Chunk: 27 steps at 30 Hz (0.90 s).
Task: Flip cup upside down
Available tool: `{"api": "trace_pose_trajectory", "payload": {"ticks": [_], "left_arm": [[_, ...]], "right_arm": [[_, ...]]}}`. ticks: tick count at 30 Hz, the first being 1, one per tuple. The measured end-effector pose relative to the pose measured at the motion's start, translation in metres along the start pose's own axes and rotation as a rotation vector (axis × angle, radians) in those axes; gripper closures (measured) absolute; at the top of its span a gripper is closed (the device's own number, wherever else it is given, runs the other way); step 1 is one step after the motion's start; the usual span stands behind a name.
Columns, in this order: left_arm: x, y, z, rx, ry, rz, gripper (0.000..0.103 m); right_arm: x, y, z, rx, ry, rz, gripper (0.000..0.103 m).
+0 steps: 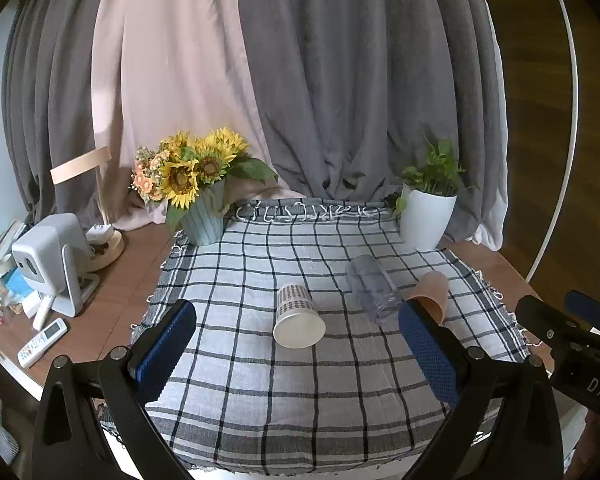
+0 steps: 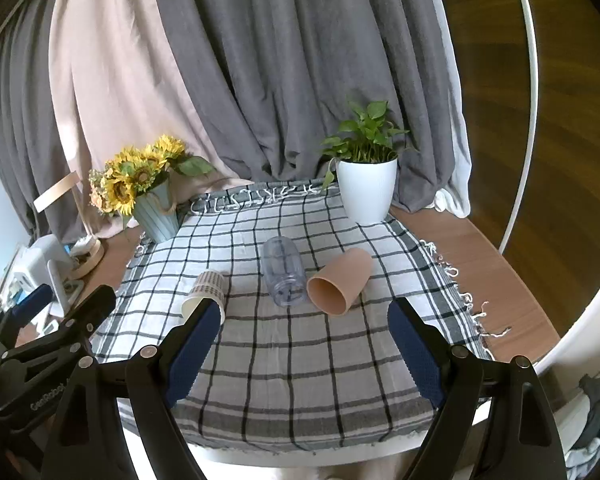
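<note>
Three cups lie on their sides on a checked cloth [image 1: 260, 380], mouths toward me. A checked paper cup [image 1: 297, 317] is on the left, also in the right wrist view [image 2: 205, 293]. A clear plastic cup [image 1: 372, 288] [image 2: 283, 271] is in the middle. A tan cup [image 1: 432, 292] [image 2: 340, 282] is on the right. My left gripper [image 1: 296, 340] is open and empty, just short of the paper cup. My right gripper [image 2: 304, 340] is open and empty, just short of the clear and tan cups.
A sunflower vase [image 1: 202, 216] stands at the cloth's back left and a white plant pot [image 1: 426, 218] at its back right. A white device [image 1: 56, 260] and a remote control [image 1: 42, 342] lie on the wooden table to the left. Curtains hang behind.
</note>
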<state>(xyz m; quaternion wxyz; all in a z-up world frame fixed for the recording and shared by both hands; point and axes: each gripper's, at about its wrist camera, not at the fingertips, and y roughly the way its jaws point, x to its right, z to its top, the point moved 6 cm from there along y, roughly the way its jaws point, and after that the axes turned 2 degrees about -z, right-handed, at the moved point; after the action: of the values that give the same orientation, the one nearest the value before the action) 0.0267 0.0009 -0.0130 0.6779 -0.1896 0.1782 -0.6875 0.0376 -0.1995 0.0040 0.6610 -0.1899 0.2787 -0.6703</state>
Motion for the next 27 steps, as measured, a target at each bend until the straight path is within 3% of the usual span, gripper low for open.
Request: {"api": "trace_pose_trajectory", "payload": {"ticks": [27], "left_arm": [[-0.0049,-0.0029,-0.0015,0.006,0.017,-0.003,0.0]], "right_arm": [[-0.0007,-0.0024,0.0012,0.014,0.005,-0.003,0.017]]}}
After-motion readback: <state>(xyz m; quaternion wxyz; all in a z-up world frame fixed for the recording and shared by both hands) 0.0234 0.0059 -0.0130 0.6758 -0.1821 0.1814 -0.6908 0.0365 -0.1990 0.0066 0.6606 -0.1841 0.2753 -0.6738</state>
